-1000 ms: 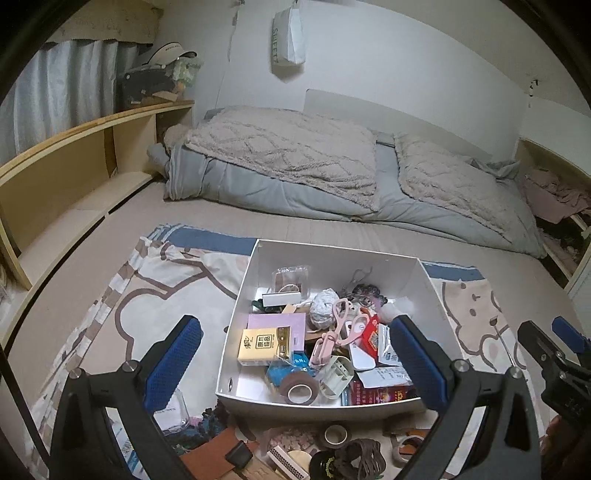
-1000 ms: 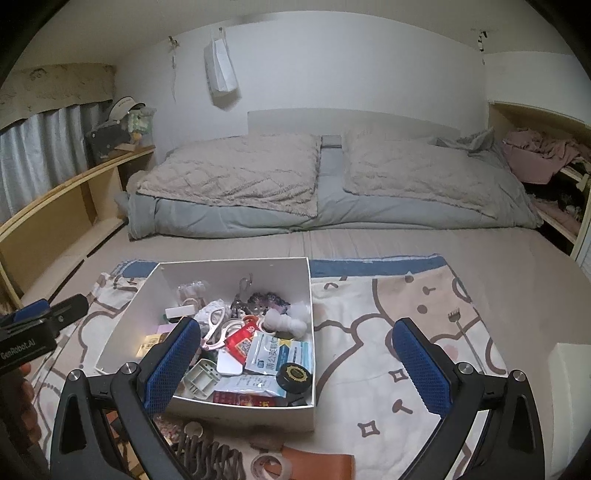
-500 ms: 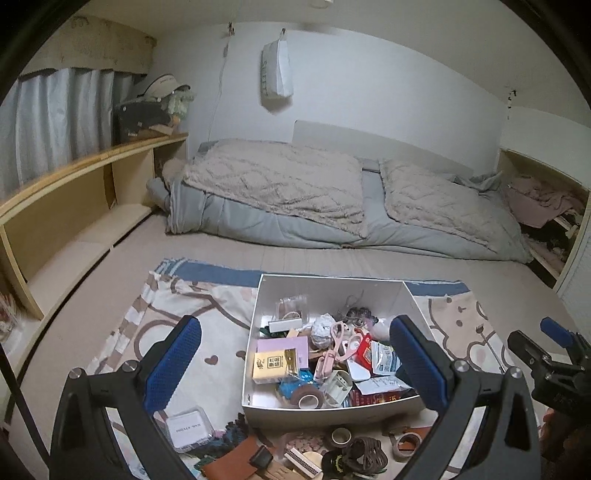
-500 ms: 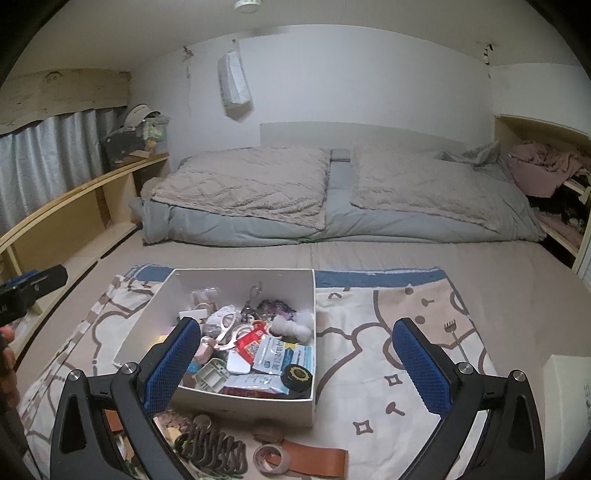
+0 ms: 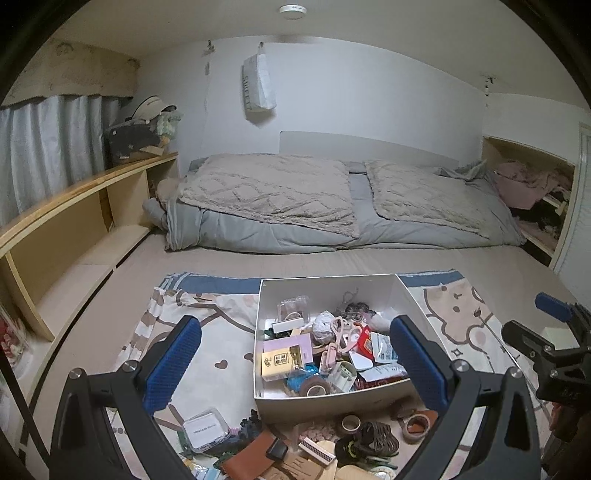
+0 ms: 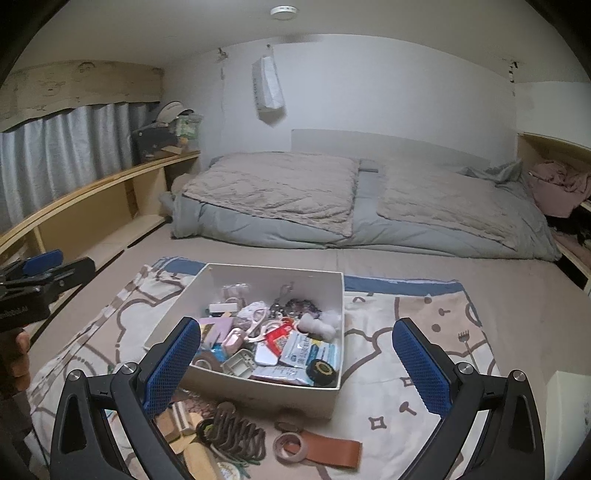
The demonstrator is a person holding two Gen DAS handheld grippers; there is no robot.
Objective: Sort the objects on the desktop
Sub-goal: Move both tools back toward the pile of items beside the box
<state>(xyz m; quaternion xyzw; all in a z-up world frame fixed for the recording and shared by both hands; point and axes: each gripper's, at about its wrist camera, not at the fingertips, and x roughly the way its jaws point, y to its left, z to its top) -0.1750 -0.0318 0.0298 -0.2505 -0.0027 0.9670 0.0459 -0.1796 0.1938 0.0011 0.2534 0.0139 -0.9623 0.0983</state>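
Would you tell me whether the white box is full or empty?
Nearly full: the white box holds a jumble of small items across its floor.

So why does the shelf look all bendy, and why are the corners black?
Left wrist view: the fisheye lens bows the wooden shelf and blacks out the corners. Right wrist view: same curve; the ceiling light glares, and the far wall looks hazy.

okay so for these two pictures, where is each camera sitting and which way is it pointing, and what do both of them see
Left wrist view: rides the left gripper, jaws wide open, looking forward and down at the white open cardboard box of clutter, bed behind; the right gripper shows at the right edge.
Right wrist view: rides the right gripper, jaws wide open, facing the same box from further right; the left gripper and a hand show at the left edge.
Shared: the box, the cartoon-print cloth and the grey bedding.
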